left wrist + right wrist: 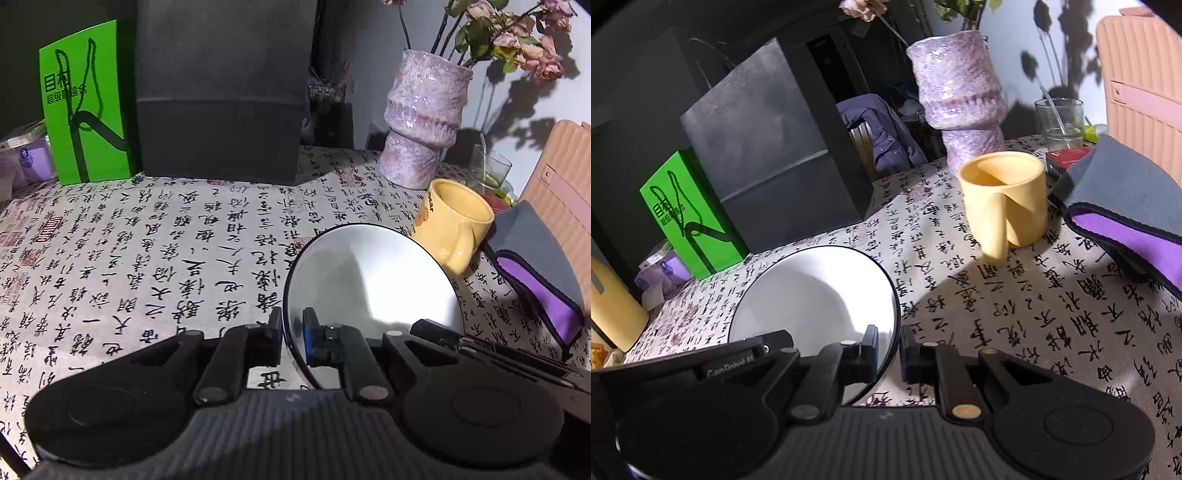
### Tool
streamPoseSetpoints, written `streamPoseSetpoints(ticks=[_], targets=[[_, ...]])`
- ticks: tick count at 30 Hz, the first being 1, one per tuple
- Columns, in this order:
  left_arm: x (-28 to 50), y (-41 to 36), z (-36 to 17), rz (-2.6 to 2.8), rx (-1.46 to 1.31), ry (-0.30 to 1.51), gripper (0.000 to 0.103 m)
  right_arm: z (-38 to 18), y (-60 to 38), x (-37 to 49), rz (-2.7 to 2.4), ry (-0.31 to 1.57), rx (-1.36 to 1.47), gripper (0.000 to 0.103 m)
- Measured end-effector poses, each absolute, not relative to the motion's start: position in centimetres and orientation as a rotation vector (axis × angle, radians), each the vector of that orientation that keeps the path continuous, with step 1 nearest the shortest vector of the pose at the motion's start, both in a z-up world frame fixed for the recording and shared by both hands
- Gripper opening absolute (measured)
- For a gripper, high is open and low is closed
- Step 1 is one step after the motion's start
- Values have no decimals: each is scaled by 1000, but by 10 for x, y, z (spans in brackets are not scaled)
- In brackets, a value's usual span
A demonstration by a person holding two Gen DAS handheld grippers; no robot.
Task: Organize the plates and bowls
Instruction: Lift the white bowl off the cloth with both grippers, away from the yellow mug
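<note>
Both your left gripper (292, 341) and right gripper (888, 352) pinched the round white black-rimmed plate (816, 295) above the printed tablecloth (1015, 314); next, it probably needed a steady carry.

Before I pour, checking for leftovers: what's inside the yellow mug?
The right wrist view shows the yellow mug with bare yellow inner wall and shadow; its bottom is hidden by the rim.

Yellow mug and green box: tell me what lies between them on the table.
In the left wrist view, only bare printed tablecloth lies between the yellow mug and the green box; the big black box stands behind that stretch.
</note>
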State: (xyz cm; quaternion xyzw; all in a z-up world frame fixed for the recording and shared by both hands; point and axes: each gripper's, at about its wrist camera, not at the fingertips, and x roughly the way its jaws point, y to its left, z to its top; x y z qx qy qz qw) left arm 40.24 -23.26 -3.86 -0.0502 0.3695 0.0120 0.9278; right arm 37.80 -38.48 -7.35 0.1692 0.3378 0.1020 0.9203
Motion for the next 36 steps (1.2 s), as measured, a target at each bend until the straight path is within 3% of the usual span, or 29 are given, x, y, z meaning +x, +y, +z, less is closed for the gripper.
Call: streamPoseSetpoints(ticks=[36], targets=[[325,-191,-1,73,-143,678,11,-26,-338,317,258,647,293,11]])
